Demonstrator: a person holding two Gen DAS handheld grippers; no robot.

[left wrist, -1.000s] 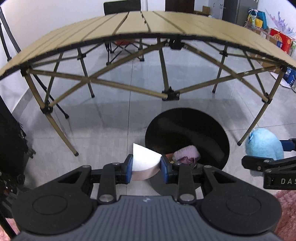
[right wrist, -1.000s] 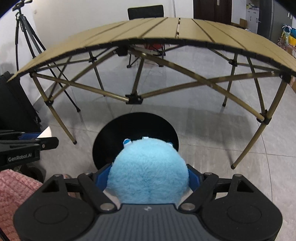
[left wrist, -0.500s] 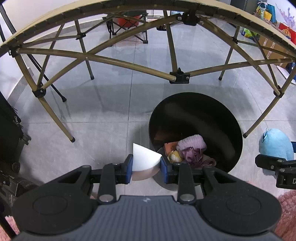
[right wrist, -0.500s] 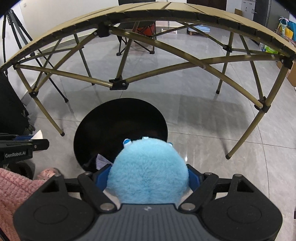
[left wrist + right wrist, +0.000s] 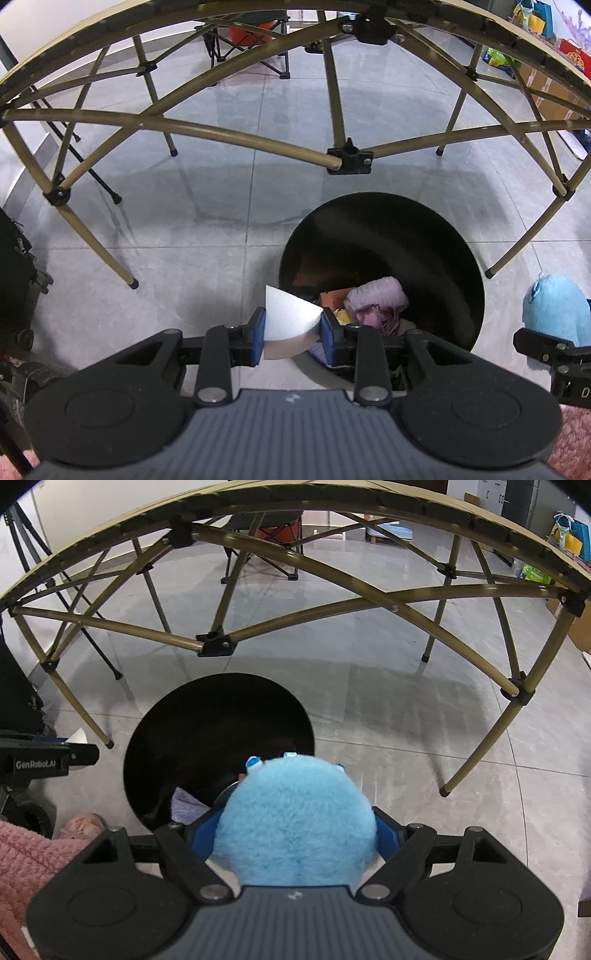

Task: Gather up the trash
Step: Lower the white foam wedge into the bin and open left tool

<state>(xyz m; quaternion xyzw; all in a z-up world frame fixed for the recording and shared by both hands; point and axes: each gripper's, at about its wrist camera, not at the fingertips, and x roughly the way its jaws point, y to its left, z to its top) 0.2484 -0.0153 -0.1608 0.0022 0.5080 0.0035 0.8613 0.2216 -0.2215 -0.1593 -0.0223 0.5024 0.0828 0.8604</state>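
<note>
Left gripper (image 5: 292,334) clamped on a white wedge-shaped piece (image 5: 288,320), blue pads (image 5: 258,334) pressed against both flat sides. Held above the grey tiled floor (image 5: 177,236), at the near left edge of a round black bin (image 5: 384,236). Inside the bin: a pink bundle (image 5: 376,297), something orange and something yellow beside it, the rest too dark to tell.

Right gripper (image 5: 295,840) pinched wide around a fluffy blue toy (image 5: 295,819), pads touching its left and right sides. Toy hung over the near rim of the same bin (image 5: 218,731). Seen from the left wrist view at the far right, just beside the bin.

Beyond the bin, the crossed tan legs of a folding table (image 5: 295,587). A pink fuzzy sleeve (image 5: 26,856) at the lower left of the right wrist view.
</note>
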